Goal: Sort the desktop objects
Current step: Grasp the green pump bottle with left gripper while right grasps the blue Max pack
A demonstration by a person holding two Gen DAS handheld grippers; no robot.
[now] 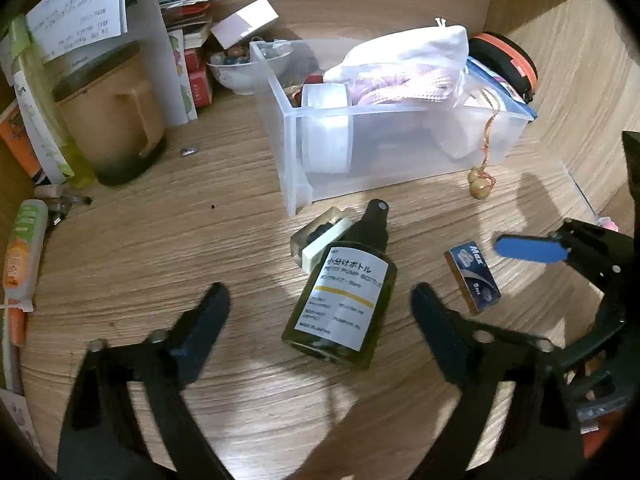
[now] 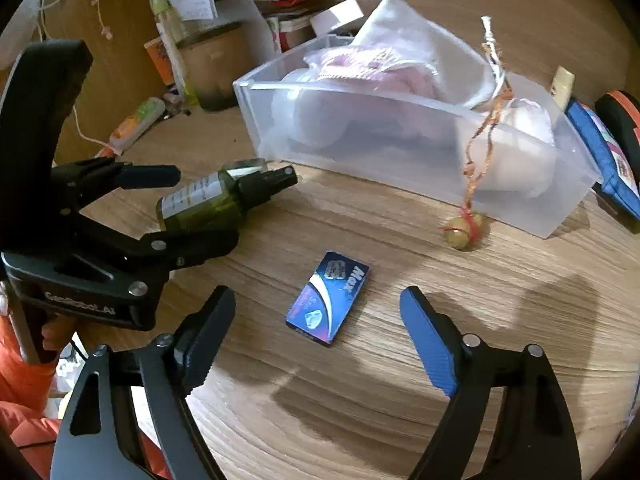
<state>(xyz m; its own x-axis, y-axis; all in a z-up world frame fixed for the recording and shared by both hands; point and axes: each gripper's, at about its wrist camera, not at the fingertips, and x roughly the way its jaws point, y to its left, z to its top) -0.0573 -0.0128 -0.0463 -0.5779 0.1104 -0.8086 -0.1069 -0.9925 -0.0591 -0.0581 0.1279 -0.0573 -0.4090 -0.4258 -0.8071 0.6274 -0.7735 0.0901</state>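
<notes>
A dark green pump bottle with a white label lies on the wooden desk, between the tips of my open left gripper; it also shows in the right wrist view. A small clear block with a white piece lies against its neck. A small blue "Max" box lies to its right, and in the right wrist view it sits just ahead of my open, empty right gripper. A clear plastic bin holds a white tape roll, a white pouch and pink cloth.
A gourd charm on a red cord hangs from the bin onto the desk. A brown jug, papers, a bowl and tubes crowd the left and back. An orange-rimmed black container stands behind the bin.
</notes>
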